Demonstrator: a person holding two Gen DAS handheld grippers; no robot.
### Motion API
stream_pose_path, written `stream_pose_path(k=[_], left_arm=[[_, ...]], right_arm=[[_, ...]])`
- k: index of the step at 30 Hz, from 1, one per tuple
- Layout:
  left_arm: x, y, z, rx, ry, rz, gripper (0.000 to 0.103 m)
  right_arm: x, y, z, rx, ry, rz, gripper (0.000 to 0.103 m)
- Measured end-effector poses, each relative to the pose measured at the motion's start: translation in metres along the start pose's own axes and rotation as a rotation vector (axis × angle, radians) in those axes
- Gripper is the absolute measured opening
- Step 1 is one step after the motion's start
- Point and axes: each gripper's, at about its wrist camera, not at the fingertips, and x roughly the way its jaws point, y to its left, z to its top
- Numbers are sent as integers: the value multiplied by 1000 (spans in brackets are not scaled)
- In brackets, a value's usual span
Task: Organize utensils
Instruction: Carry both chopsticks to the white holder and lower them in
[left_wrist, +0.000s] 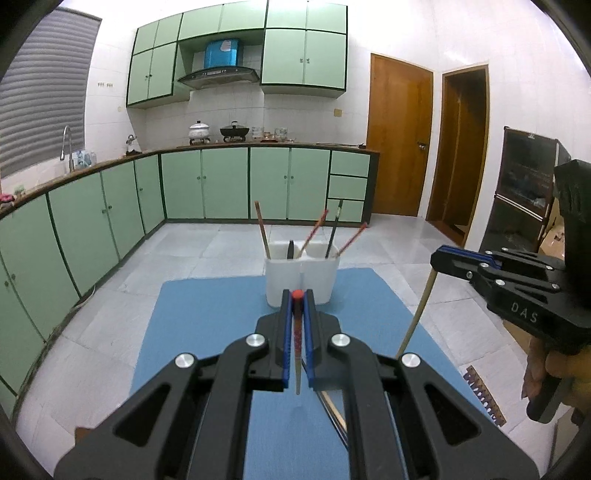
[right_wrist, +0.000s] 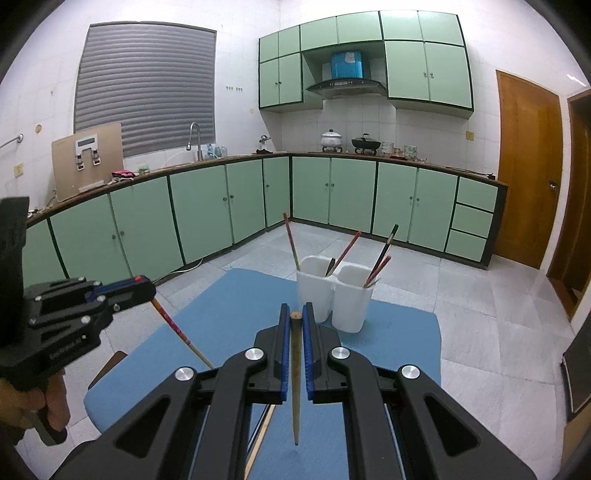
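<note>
A white two-compartment holder (left_wrist: 301, 278) (right_wrist: 334, 295) stands at the far end of a blue mat (left_wrist: 207, 325) (right_wrist: 236, 314), with several chopsticks leaning in it. My left gripper (left_wrist: 297, 299) is shut on a red-tipped chopstick (left_wrist: 296, 332), held above the mat just short of the holder; it also shows in the right wrist view (right_wrist: 142, 286). My right gripper (right_wrist: 295, 314) is shut on a plain wooden chopstick (right_wrist: 295, 369), also above the mat near the holder; it also shows in the left wrist view (left_wrist: 441, 258). More chopsticks (left_wrist: 334, 410) lie on the mat under the grippers.
Green kitchen cabinets (left_wrist: 207, 181) run along the far and left walls. A wooden door (left_wrist: 399, 140) and a dark cabinet (left_wrist: 524, 184) are to the right. A notched wooden strip (left_wrist: 484, 395) lies on the tiled floor right of the mat.
</note>
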Motion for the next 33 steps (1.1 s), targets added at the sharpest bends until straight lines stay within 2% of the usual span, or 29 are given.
stream_pose_path(k=[11, 19, 24, 27, 33], left_arm=[[42, 12, 84, 4, -45, -24, 5], [76, 3, 143, 32, -114, -11, 5], [112, 3, 165, 35, -124, -2, 5], [139, 3, 166, 40, -106, 7, 5], [188, 8, 153, 40, -53, 15, 5]], right_arm=[[23, -25, 89, 23, -74, -4, 7], [64, -47, 153, 22, -118, -58, 7], [92, -58, 171, 6, -132, -90, 7], [110, -66, 176, 9, -136, -102, 7], [148, -83, 159, 30, -105, -103, 7]])
